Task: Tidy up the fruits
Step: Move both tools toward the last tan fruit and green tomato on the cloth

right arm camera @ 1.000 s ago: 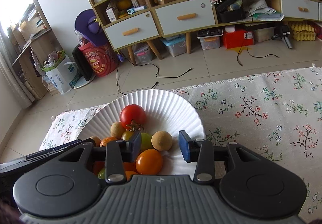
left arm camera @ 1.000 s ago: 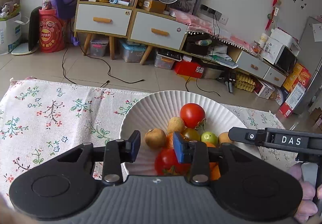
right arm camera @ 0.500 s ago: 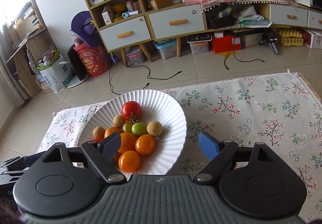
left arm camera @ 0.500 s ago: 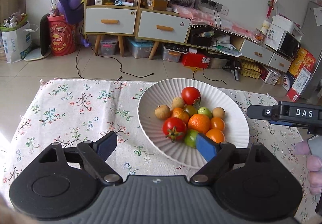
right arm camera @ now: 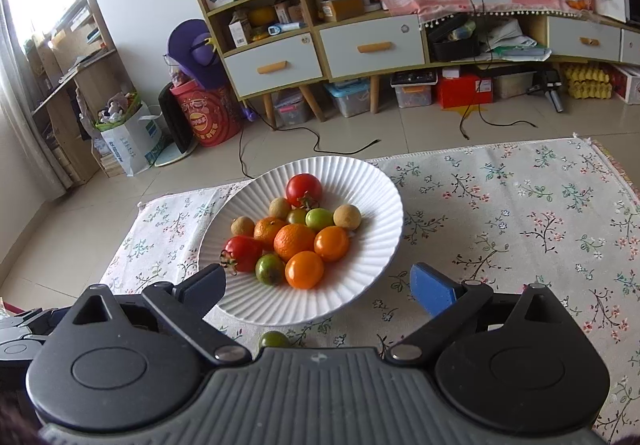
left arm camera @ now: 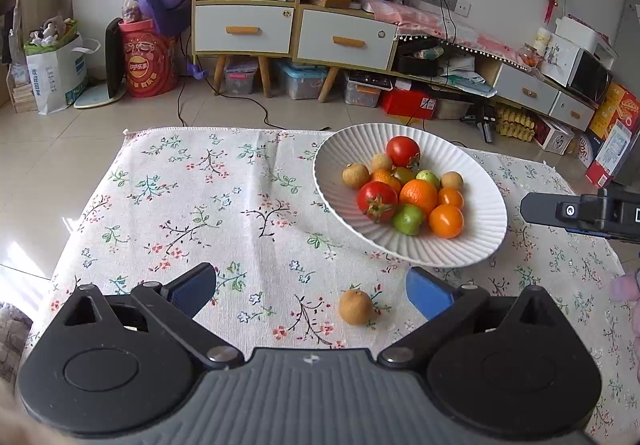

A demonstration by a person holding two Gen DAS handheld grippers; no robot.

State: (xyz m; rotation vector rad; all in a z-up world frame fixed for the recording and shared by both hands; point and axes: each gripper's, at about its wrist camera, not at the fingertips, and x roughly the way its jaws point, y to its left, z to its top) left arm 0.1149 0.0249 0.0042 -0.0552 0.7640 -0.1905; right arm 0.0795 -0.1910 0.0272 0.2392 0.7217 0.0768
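Both handheld grippers are spreading wide over a flowered cloth [left arm camera: 192,205], neither clasping anything. The left gripper [left arm camera: 310,291] is opening around empty air, with a small tan fruit [left arm camera: 355,306] lying loose on the cloth between its blue pads, touched by neither. The right gripper [right arm camera: 318,285] is likewise opening, its dark left pad overlapping the near rim of the ribbed white plate [right arm camera: 372,189].

On that plate the fruits are sitting heaped: two red tomatoes [right arm camera: 304,187], several oranges [right arm camera: 294,241], green fruits [right arm camera: 319,219] and more tan ones. All look light, round and likely to roll; the tomatoes probably bruise easily, so a gentle pinch across the widest part seems wisest. The plate looks stiff and breakable.

A greenish fruit [right arm camera: 274,339] is peeking from behind the right gripper's body, mostly hidden. The plate's foot and the heap's underside are staying out of sight.
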